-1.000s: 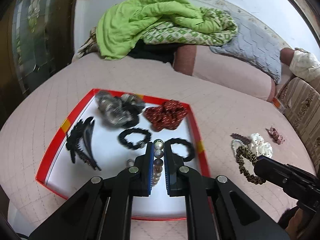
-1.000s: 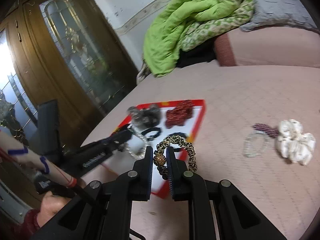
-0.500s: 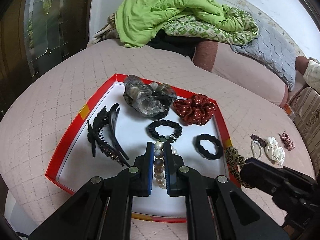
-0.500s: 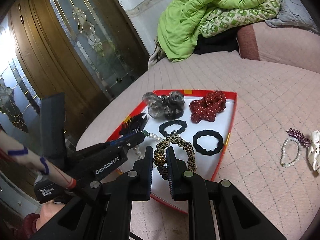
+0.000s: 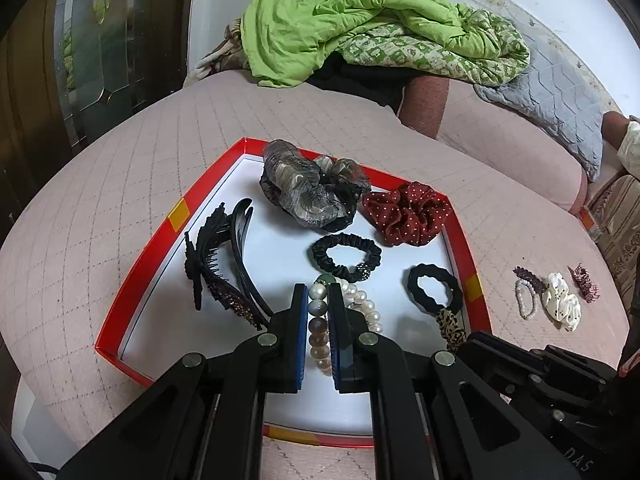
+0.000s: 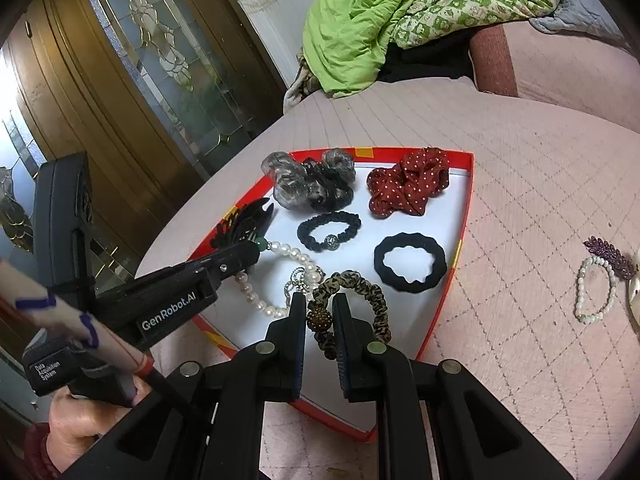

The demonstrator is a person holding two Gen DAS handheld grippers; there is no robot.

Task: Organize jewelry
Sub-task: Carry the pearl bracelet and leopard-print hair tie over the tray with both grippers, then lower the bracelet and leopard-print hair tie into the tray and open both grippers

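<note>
A red-rimmed white tray (image 5: 140, 264) (image 6: 466, 184) lies on the pink quilted bed. My left gripper (image 5: 318, 300) is shut on a pearl bracelet (image 5: 318, 336) (image 6: 276, 280) low over the tray's near middle. My right gripper (image 6: 318, 308) is shut on a leopard-print hair tie (image 6: 360, 292) (image 5: 450, 324) over the tray's near right part. In the tray lie a grey scrunchie (image 5: 308, 188), a red dotted scrunchie (image 5: 408, 212), two black hair ties (image 5: 346, 256) (image 5: 434, 286) and black hair clips (image 5: 218, 264).
On the quilt right of the tray lie a small bead bracelet (image 6: 594, 294) (image 5: 524, 298), a purple leaf clip (image 6: 608, 256), a white scrunchie (image 5: 562, 302) and a dark red clip (image 5: 584, 278). A green blanket heap (image 5: 360, 16) sits at the back. A wooden glass door (image 6: 120, 72) stands left.
Both grippers have moved over the tray and lower, each still holding its piece. The leopard hair tie now hangs above the tray floor beside the pearl bracelet.
</note>
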